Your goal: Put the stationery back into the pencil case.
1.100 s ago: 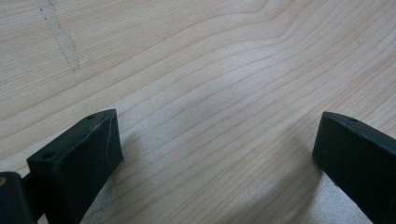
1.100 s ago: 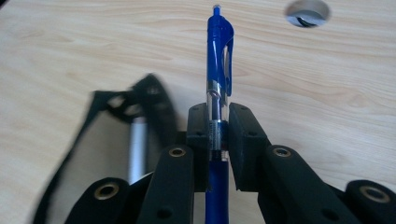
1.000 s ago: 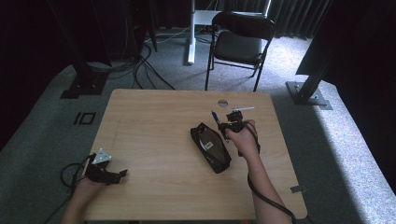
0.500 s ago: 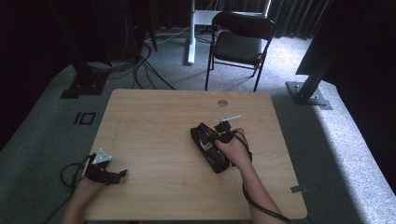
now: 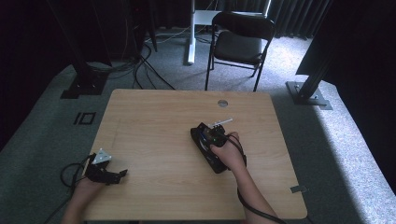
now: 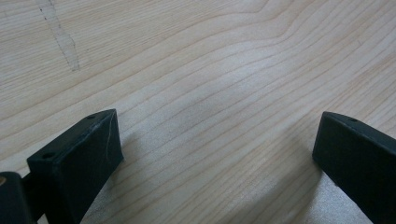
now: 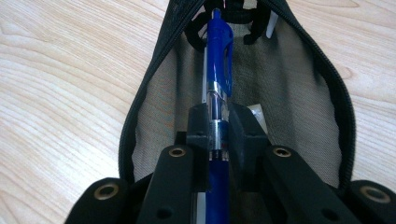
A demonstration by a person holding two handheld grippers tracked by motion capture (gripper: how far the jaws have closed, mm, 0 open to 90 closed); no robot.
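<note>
Over open pencil case (image 7: 154,70): right gripper (image 7: 219,128) clamps blue pen (image 7: 219,70).

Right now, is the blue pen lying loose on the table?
No, the right gripper has its jaws clamped on the blue pen above the open black pouch.

We see a blue plastic pen (image 7: 219,70) with a clear, silver-banded middle lying between the black jaws of our right tool (image 7: 218,128), over an open black fabric pencil case (image 7: 154,70) with a grey-brown mesh lining and a black zip edge. The pale wooden table (image 5: 154,121) shows a wavy light-brown grain with one darker streak. Our left tool (image 5: 103,169) is black, topped by a light grey three-cornered plate. The carpet (image 5: 42,130) is dull grey-green.
</note>
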